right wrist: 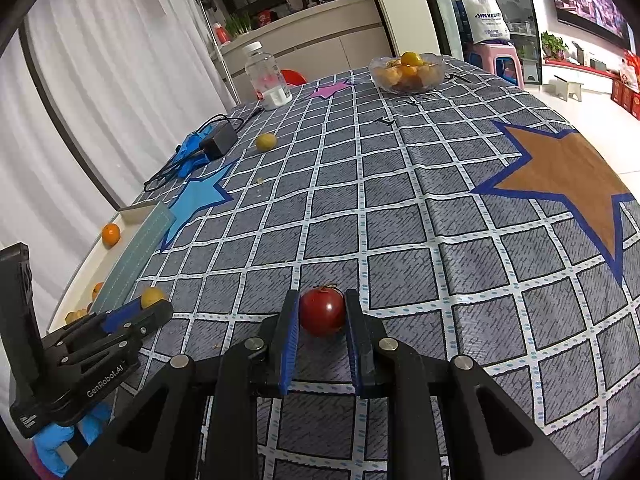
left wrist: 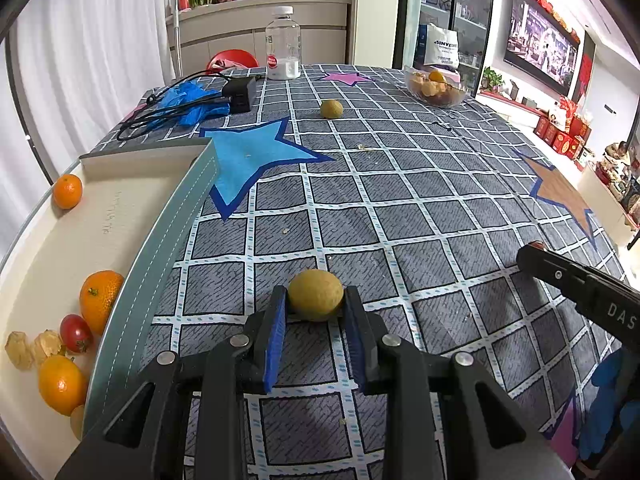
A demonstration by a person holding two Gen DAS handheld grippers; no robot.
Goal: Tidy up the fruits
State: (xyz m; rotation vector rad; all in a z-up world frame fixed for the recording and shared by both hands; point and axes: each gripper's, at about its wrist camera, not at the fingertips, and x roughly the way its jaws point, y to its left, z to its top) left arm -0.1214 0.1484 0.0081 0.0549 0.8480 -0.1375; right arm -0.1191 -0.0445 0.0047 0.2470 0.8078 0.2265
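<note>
Step in hand: both tools grip 1 fruit each, so the pick-up phase appears complete and the transfer to the tray appears to be next.

Left tool (left wrist: pixel 315 300): clenched on a yellow fruit (left wrist: pixel 316 295), held between the blue pads at the fingertips. The fruit sits low over the tabletop (left wrist: pixel 400 220); whether it is lifted clear cannot be told. The tray (left wrist: pixel 132 184) lies just to the left of this tool, its grey rim running alongside the left finger. Inside the tray are 3 oranges, the nearest at (left wrist: pixel 100 300), 1 tomato (left wrist: pixel 76 333) and husked fruits (left wrist: pixel 18 350).

Right tool (right wrist: pixel 322 312): clenched on a red tomato (right wrist: pixel 322 311), stem up, pads touching both sides. It is low over the tabletop, well to the right of the tray (right wrist: pixel 132 256), with the left tool (right wrist: pixel 138 308) between the 2.

Next move, as a judgement:
1. Left tool: lift the fruit above the rim, shift left, lower and release inside the tray.
2. Right tool: wait or pass behind the left tool, since the path to the tray is blocked by it.
3. Keep light pressure; the tomato is soft and bruises easily.

Remaining: 1 second yellow fruit (left wrist: pixel 331 109) lies far ahead of the left tool, near a bowl (left wrist: pixel 435 86) of fruit.
</note>
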